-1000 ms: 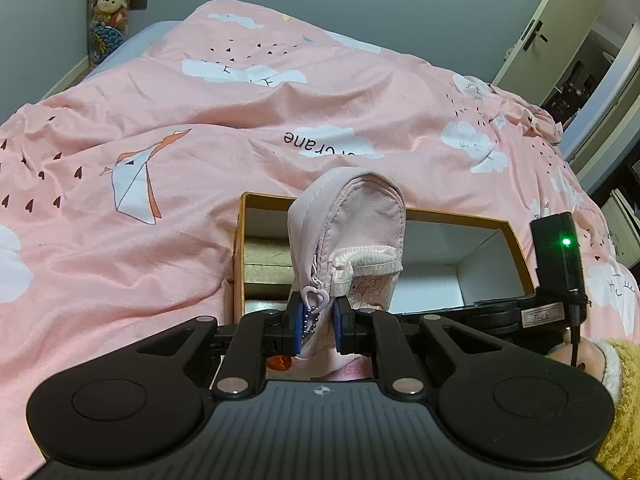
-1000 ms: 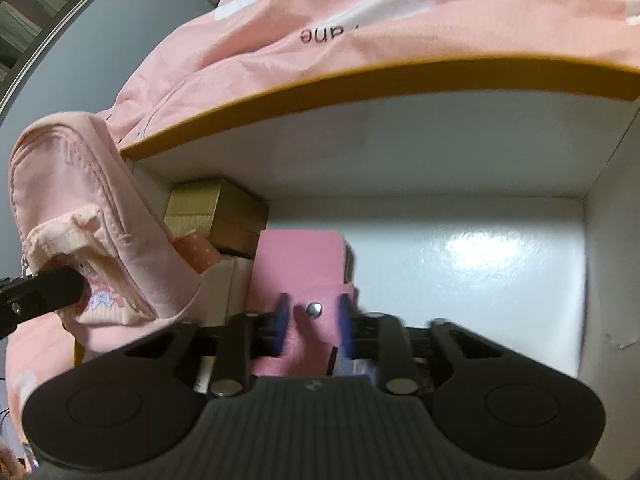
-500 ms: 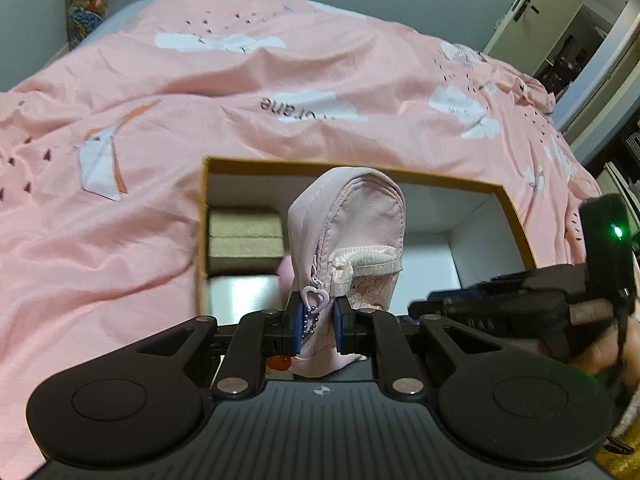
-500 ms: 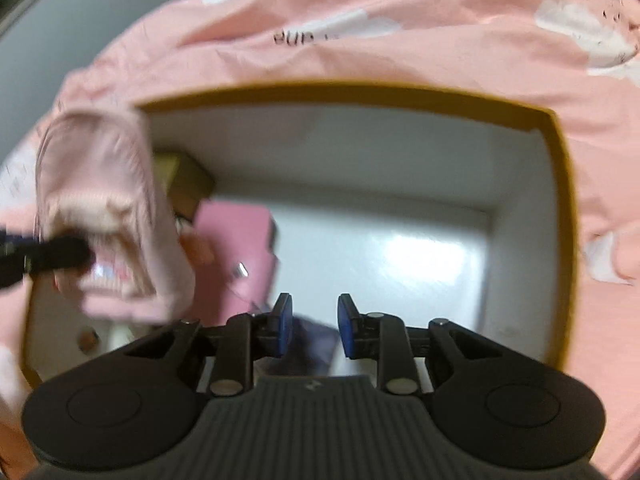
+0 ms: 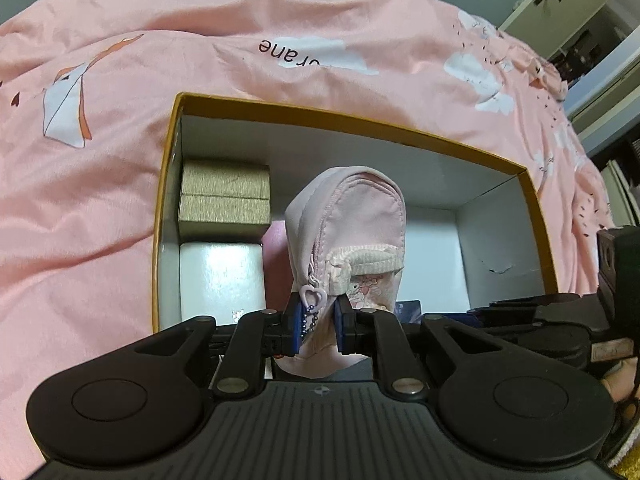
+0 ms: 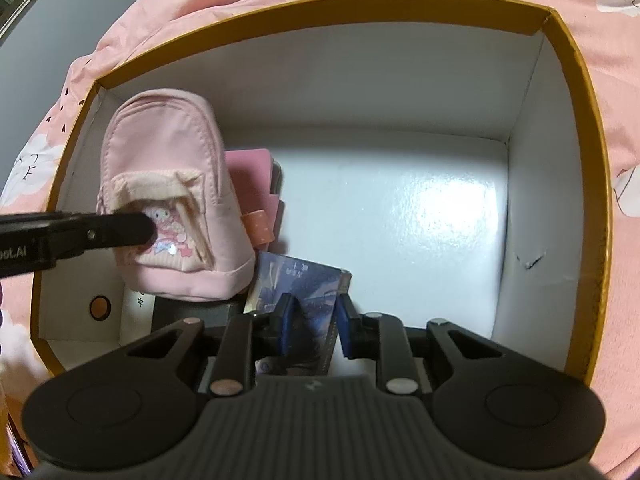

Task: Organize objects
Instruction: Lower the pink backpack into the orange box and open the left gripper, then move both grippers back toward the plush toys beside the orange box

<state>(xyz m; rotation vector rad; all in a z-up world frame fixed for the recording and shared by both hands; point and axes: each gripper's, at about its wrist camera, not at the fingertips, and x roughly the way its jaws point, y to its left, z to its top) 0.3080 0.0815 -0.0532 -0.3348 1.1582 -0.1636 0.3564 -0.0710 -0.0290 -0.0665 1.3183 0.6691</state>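
The left gripper pinches the small pink backpack pouch upright inside the yellow-rimmed box, beside the gold boxes along its left wall. Lower it straight, seat its base, then release. The right gripper, fingers narrow and apparently empty, hovers over a dark card near the front edge; keep it clear.
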